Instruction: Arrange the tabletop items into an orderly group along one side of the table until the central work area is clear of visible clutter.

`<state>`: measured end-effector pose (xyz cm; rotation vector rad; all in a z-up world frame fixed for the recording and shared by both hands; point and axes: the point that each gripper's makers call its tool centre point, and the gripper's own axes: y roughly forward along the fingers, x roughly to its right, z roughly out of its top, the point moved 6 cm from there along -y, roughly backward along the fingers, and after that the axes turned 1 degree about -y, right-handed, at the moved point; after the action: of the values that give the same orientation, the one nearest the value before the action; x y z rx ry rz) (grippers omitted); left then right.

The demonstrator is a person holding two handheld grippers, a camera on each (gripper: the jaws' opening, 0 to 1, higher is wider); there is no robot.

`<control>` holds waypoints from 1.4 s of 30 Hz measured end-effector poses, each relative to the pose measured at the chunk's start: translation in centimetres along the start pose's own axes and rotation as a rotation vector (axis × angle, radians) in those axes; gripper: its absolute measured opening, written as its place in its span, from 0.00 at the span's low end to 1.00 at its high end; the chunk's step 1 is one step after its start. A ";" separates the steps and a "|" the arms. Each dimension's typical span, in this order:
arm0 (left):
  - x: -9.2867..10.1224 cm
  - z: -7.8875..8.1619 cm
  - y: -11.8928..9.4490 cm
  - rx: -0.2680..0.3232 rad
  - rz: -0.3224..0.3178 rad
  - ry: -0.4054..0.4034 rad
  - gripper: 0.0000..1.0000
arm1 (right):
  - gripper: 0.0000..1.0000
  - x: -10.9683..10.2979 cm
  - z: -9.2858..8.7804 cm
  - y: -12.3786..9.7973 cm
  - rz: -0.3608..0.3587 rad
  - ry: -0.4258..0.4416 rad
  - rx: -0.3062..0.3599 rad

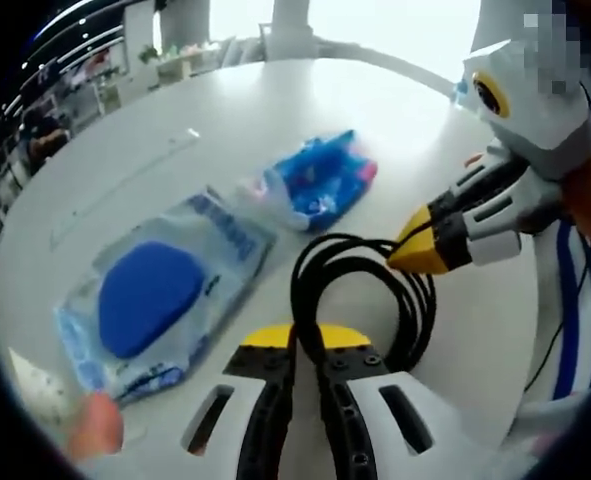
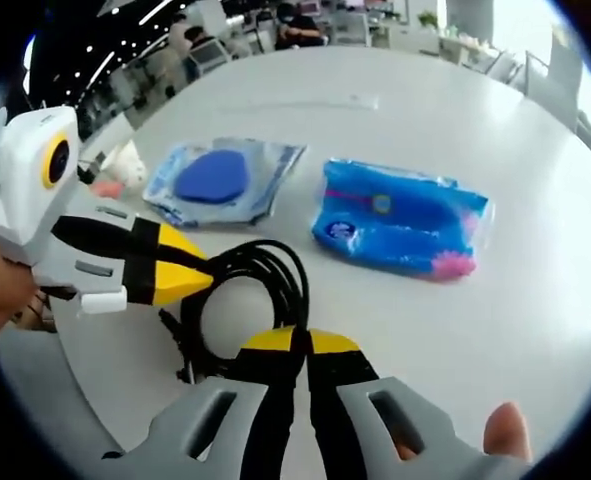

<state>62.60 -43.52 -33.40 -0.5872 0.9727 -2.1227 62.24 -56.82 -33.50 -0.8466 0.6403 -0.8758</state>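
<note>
You are gripping the coiled black cable (image 1: pixel 360 300) with both left gripper (image 1: pixel 307 345) and right gripper (image 2: pixel 300 345), jaws closed on its loop, while the blue-pad pouch (image 2: pixel 220 180) and blue packet (image 2: pixel 400 220) are lying mid-table, ungrouped, so most of the arranging is remaining.

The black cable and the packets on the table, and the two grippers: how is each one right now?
Coiled black cable: looped, pinched by both grippers.
Clear bag with blue oval pad: lying flat, untouched.
Bright blue plastic packet: lying flat, untouched.
Left gripper: shut on the cable.
Right gripper: shut on the cable.
</note>
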 end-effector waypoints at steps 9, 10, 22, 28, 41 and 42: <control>0.1 -0.1 0.6 0.006 -0.004 0.012 0.04 | 0.04 0.5 -0.3 0.7 -0.003 0.004 -0.009; 0.0 -0.1 0.7 0.005 -0.004 0.013 0.05 | 0.04 0.5 -0.3 0.7 -0.002 0.006 -0.010; 0.1 -0.2 1.0 0.013 -0.002 0.050 0.06 | 0.05 0.6 -0.5 1.4 -0.006 -0.005 -0.010; 0.0 -0.2 1.1 0.017 -0.002 0.060 0.08 | 0.11 0.7 -0.5 1.1 -0.009 0.002 -0.002; -0.6 0.2 -0.4 0.058 -0.001 0.061 0.25 | 0.30 0.1 0.4 -0.8 -0.013 -0.066 0.081; -0.7 0.3 -0.7 0.065 -0.003 0.059 0.26 | 0.31 0.1 0.4 -0.9 -0.012 -0.071 0.082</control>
<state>62.97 -42.77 -32.78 -0.4970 0.9319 -2.1759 62.24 -57.08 -32.50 -0.8047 0.5349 -0.8731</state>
